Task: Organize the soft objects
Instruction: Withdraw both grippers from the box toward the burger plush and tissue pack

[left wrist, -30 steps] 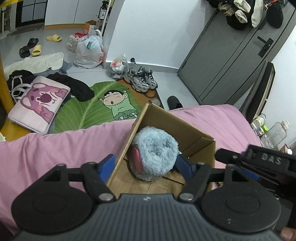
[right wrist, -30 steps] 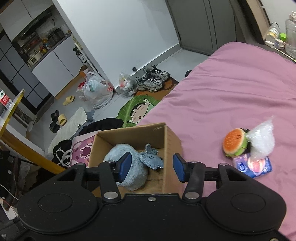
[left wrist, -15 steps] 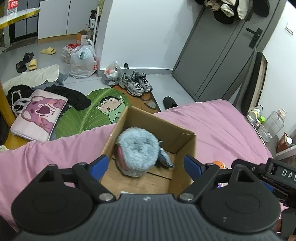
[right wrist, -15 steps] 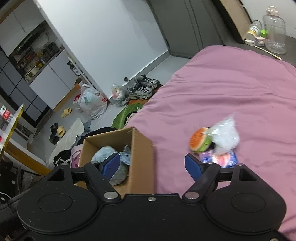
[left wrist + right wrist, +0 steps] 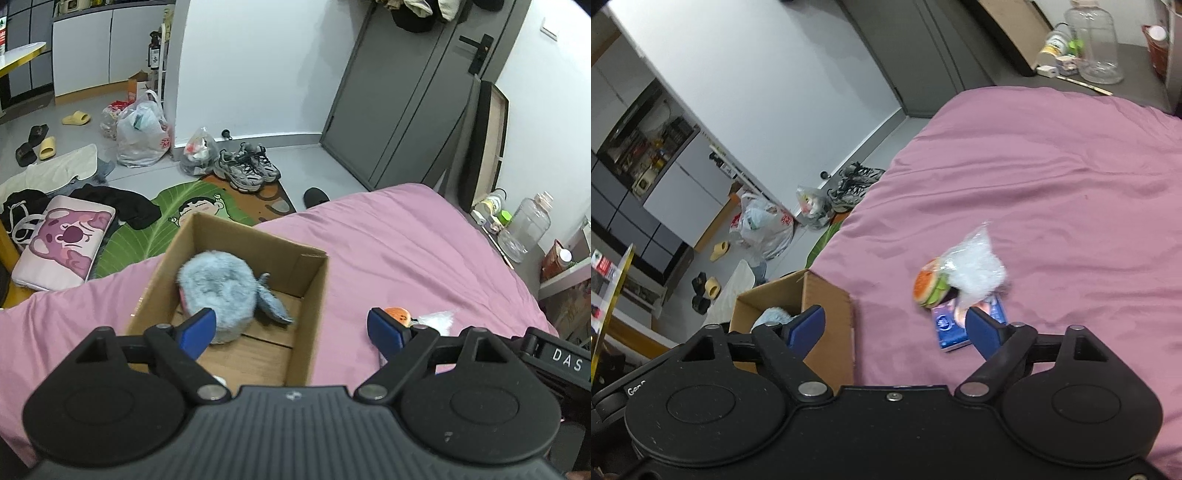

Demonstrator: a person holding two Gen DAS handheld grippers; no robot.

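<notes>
Fluffy grey-blue plush toy (image 5: 218, 291) lies in the open brown cardboard box (image 5: 314, 295) at the pink bed's (image 5: 406, 251) foot edge; left gripper (image 5: 291, 328) open and empty, right gripper (image 5: 895, 326) opening, empty, bare bedspread beyond

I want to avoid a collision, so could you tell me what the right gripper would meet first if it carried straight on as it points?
Probably the bare pink bedsheet: the right gripper, its jaws opening and empty, aims between the brown cardboard box and the burger-shaped plush toy. Depth is uncertain.

Left gripper (image 5: 291, 330) wide, empty; right gripper (image 5: 895, 326) opening, empty.
</notes>
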